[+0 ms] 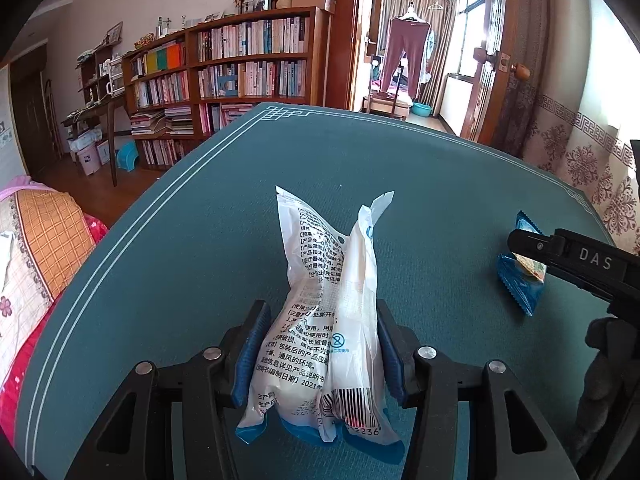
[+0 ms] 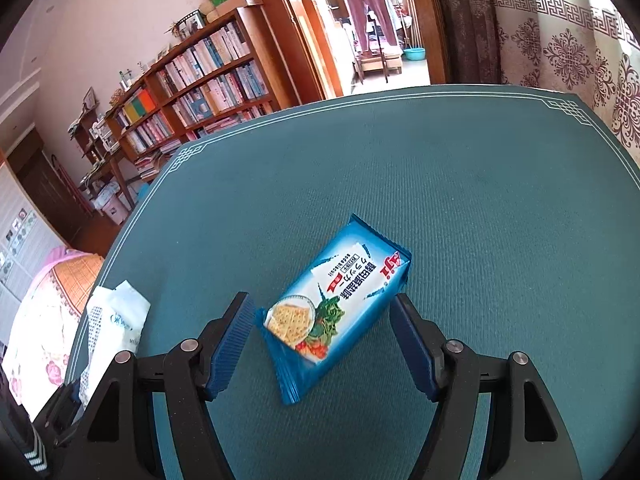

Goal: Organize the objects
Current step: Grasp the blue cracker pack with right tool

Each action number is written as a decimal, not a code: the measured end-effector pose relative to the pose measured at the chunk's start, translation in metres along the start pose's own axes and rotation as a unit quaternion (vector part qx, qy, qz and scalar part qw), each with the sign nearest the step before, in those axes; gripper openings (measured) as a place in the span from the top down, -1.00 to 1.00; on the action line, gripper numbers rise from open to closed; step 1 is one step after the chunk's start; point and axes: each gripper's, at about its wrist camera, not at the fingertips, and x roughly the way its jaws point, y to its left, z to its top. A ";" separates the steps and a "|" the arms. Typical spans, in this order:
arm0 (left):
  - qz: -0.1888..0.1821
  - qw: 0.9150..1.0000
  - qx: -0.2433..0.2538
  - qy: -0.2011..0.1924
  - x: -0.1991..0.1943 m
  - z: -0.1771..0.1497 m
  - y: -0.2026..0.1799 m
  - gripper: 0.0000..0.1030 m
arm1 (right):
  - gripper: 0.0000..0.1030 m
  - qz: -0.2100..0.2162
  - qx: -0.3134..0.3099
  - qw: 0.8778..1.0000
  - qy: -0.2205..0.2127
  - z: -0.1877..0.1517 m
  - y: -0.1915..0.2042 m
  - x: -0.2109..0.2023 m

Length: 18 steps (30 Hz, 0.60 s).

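Observation:
My left gripper (image 1: 320, 344) is shut on a white plastic packet (image 1: 320, 320) with black print and a blue bottom edge, squeezed between the blue pads and held over the teal table mat (image 1: 200, 240). The packet also shows at the left of the right wrist view (image 2: 116, 320). A blue cracker packet (image 2: 336, 308) lies on the mat between the open fingers of my right gripper (image 2: 322, 340), apart from both pads. In the left wrist view the cracker packet (image 1: 520, 288) lies at the right, partly hidden by the right gripper's black finger (image 1: 560, 256).
The mat's white-lined border (image 2: 360, 98) marks the table's far and left edges. A bed with floral covers (image 1: 36, 248) lies left of the table. A bookshelf (image 1: 240, 72) and an open doorway (image 1: 408, 60) stand beyond.

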 end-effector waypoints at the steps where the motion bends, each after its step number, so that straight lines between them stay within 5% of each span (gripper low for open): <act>1: 0.000 1.000 -0.001 0.001 0.000 0.000 0.000 -0.05 | -0.39 -0.005 -0.001 1.000 0.001 0.002 0.001 0.004; 13: -0.003 1.000 0.000 0.011 0.003 -0.002 -0.001 -0.05 | -0.36 -0.058 -0.041 0.997 -0.008 0.005 0.010 0.018; 18: -0.005 1.000 0.001 0.013 0.003 -0.003 -0.001 -0.05 | -0.11 -0.077 -0.065 0.995 -0.011 -0.002 0.014 0.015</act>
